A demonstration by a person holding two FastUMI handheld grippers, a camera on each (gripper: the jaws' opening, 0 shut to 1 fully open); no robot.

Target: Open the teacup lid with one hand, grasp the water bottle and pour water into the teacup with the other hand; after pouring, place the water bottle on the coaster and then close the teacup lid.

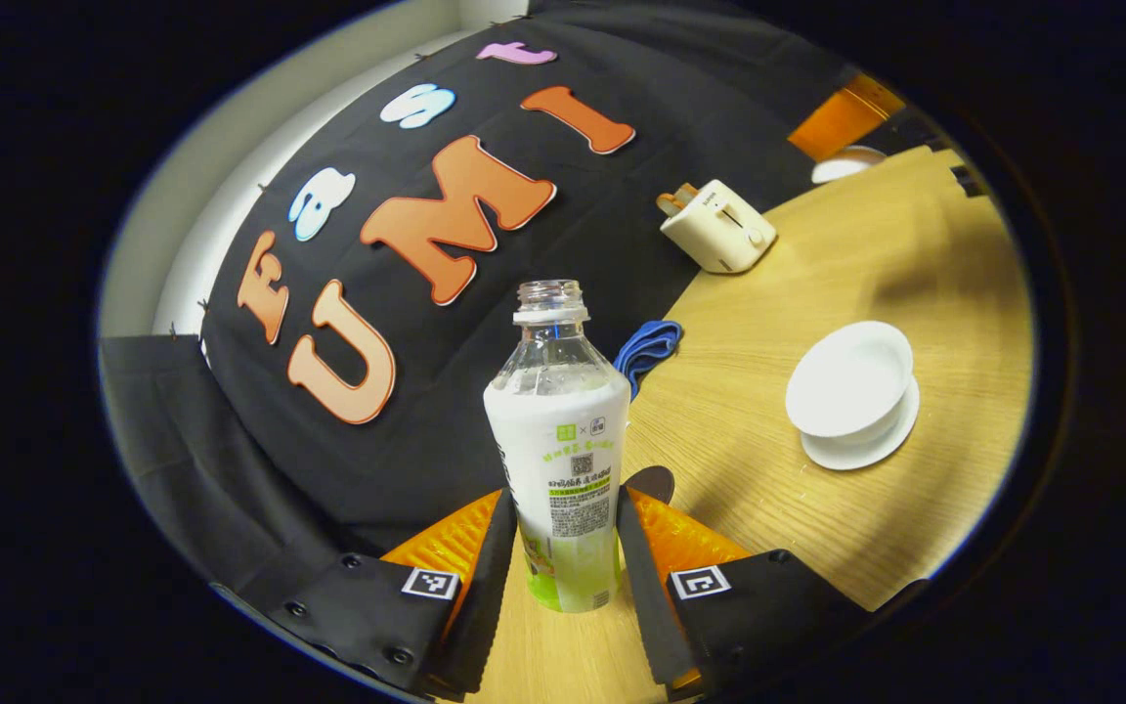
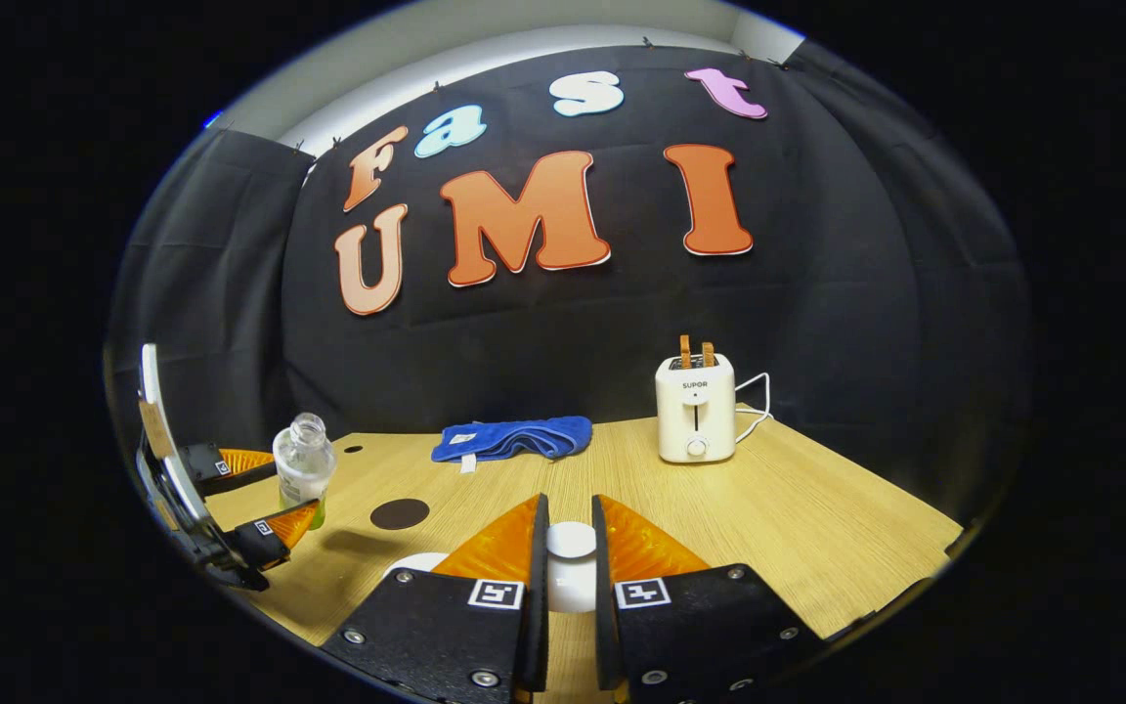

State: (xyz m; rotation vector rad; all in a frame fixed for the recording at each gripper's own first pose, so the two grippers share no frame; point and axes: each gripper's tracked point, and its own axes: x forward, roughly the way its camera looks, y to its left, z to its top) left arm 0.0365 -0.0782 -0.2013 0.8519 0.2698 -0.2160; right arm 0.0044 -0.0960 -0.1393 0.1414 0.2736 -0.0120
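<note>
Your left gripper [image 1: 568, 548] pinches the bottle [image 1: 563, 440], frame centre, upright, mouth up, uncapped. Your right gripper [image 2: 570, 567] clamps the white lid [image 2: 571, 541] at bottom centre. The cup [image 1: 851, 379], mid-right, sits uncovered. My read: lid off, bottle grasped; pouring, the coaster [image 2: 400, 513] and re-lidding remain.
</note>
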